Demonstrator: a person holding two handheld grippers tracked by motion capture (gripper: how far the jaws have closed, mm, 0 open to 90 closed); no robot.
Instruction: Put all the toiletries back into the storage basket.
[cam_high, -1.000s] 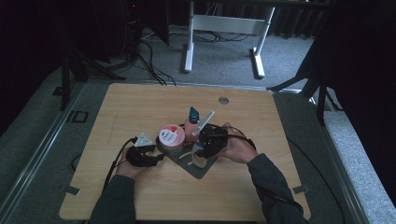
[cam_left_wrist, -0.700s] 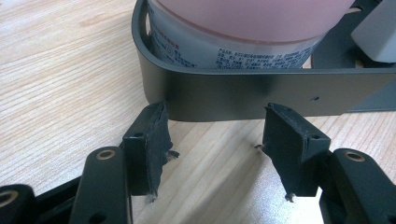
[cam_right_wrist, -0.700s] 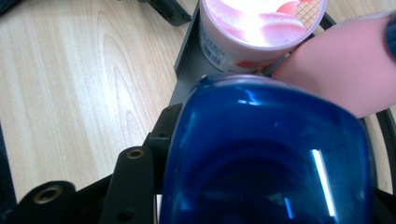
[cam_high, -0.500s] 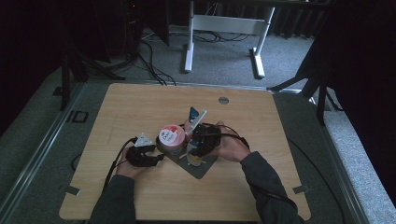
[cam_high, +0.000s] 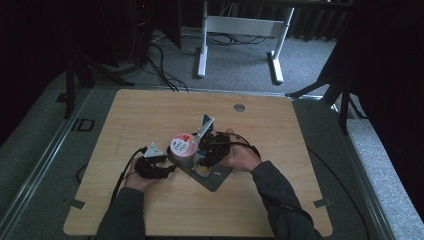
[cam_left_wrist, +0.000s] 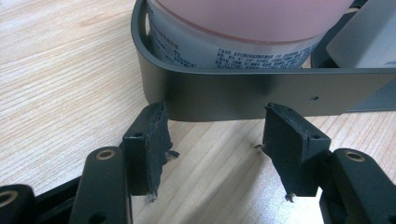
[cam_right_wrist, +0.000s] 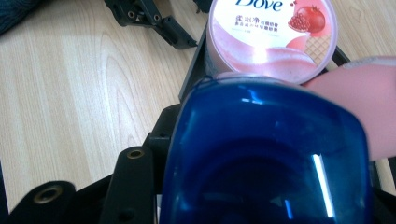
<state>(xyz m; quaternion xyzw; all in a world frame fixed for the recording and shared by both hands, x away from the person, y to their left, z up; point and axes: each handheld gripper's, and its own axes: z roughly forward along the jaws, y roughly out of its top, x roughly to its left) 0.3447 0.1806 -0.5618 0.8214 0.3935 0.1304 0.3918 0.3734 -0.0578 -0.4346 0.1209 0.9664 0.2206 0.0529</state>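
On the wooden table (cam_high: 280, 150) lies a dark tray (cam_left_wrist: 243, 93), and a pink jar (cam_right_wrist: 271, 35) stands inside it against its wall. The right gripper (cam_high: 212, 150) is clenched around a blue bottle (cam_right_wrist: 266, 158), which it holds over the tray just beside the jar. The left gripper (cam_left_wrist: 219, 154) rests on the table with its jaws apart and nothing between them, close to the outer wall of the tray.
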